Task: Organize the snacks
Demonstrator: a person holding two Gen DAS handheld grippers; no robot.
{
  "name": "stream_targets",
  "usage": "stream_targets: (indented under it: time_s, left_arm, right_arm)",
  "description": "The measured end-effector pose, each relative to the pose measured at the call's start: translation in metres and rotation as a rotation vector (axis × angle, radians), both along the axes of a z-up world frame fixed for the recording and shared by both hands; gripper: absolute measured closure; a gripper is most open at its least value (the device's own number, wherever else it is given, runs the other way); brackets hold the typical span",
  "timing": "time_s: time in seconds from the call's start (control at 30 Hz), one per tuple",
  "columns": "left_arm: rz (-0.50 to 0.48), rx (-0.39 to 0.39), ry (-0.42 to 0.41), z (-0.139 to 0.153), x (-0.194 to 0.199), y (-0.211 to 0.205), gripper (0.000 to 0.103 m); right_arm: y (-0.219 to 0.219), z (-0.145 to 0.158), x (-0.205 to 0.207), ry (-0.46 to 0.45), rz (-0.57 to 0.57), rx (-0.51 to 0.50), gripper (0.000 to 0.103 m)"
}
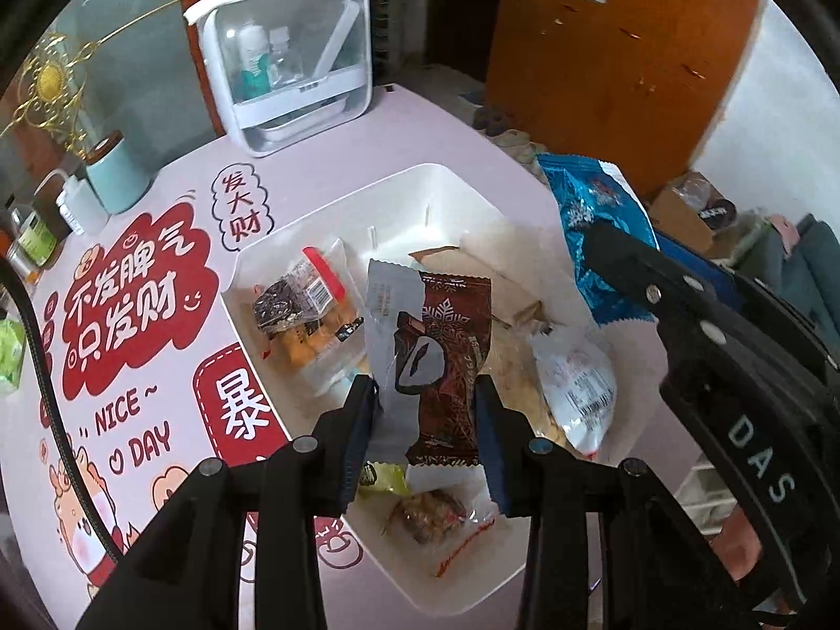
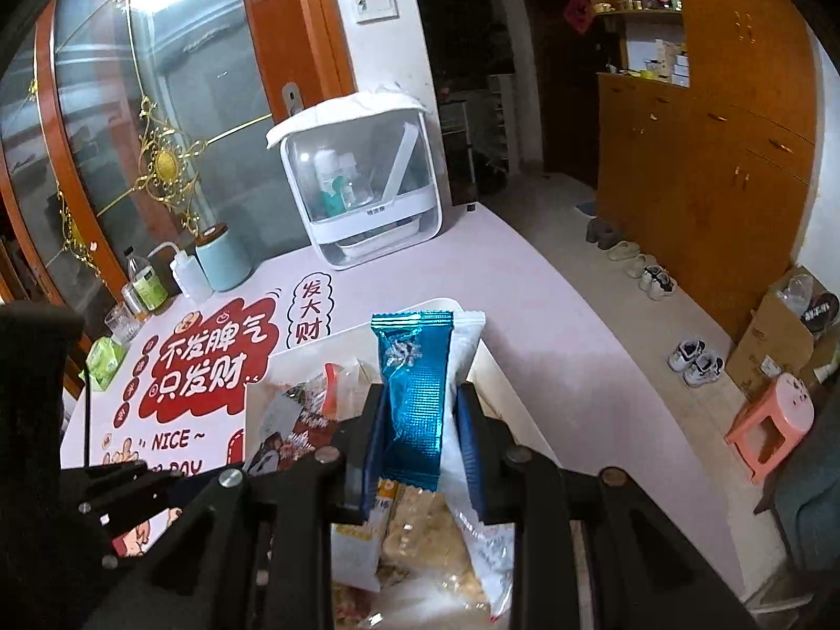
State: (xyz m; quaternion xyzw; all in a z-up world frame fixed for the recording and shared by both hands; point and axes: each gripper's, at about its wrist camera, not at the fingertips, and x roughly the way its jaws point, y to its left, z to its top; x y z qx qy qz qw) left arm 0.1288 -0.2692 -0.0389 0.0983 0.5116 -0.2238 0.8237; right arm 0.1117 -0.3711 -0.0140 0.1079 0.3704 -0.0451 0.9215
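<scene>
Clamped between the pads of the left gripper (image 1: 428, 409) is a brown snack packet (image 1: 451, 367) with a snowflake print, gripped across its width near the lower half, so that its long axis runs straight out along the fingers and away from the camera. It is held above the white divided tray (image 1: 446, 184), whose near compartments already contain several clear-wrapped snacks (image 1: 304, 304), a white pouch (image 1: 577, 388) and a small clear packet with a red strip (image 1: 430, 520). In the right wrist view the right gripper (image 2: 420, 436) is seen closed on a blue foil packet (image 2: 415, 394), likewise pinched across its narrow dimension with the length standing up and forward from the fingers; a white packet (image 2: 464, 346) appears to lie directly behind it, though whether it is also caught cannot be told. Both packets are thus carried over the tray, the brown one nearer its middle, the blue one toward its right-hand edge, where it is also visible from the left wrist camera beyond the right tool's black finger. Since each packet is already over the tray and pointing lengthwise away from its holder, the coming move is judged to depend on lowering each end-first, or laying it flat along a free compartment, before the grip is released. The pink printed tablecloth (image 1: 157, 315) lies beneath everything.
</scene>
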Motion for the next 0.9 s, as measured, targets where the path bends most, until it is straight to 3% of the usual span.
stream_targets:
  time_s: [0.17,0.23,0.27,0.3,0.37,0.67,0.9]
  left_arm:
    - [0.061,0.021,0.011,-0.012,0.006,0.003,0.065]
    - [0.082,0.021,0.015,-0.015,0.006,0.006,0.063]
    - [0.089,0.023,0.014,-0.016,0.005,0.008,0.049]
    - [0.101,0.027,0.009,-0.016,0.004,0.01,0.028]
    - [0.125,0.02,-0.025,-0.013,0.001,0.017,0.01]
    - [0.19,0.018,0.042,-0.017,-0.003,0.047,0.008]
    - [0.218,0.028,0.027,-0.01,-0.014,0.065,0.008]
  right_arm:
    - [0.001,-0.01,0.017,0.035,0.046,0.012,0.075]
    - [0.004,-0.017,0.024,0.071,0.08,0.018,0.069]
    - [0.005,-0.02,0.026,0.087,0.088,0.021,0.059]
    - [0.006,-0.023,0.026,0.093,0.09,0.028,0.054]
    - [0.008,-0.025,0.024,0.089,0.09,0.038,0.054]
    - [0.016,-0.027,0.017,0.1,0.091,0.069,0.053]
    - [0.03,-0.025,0.005,0.094,0.091,0.051,0.053]
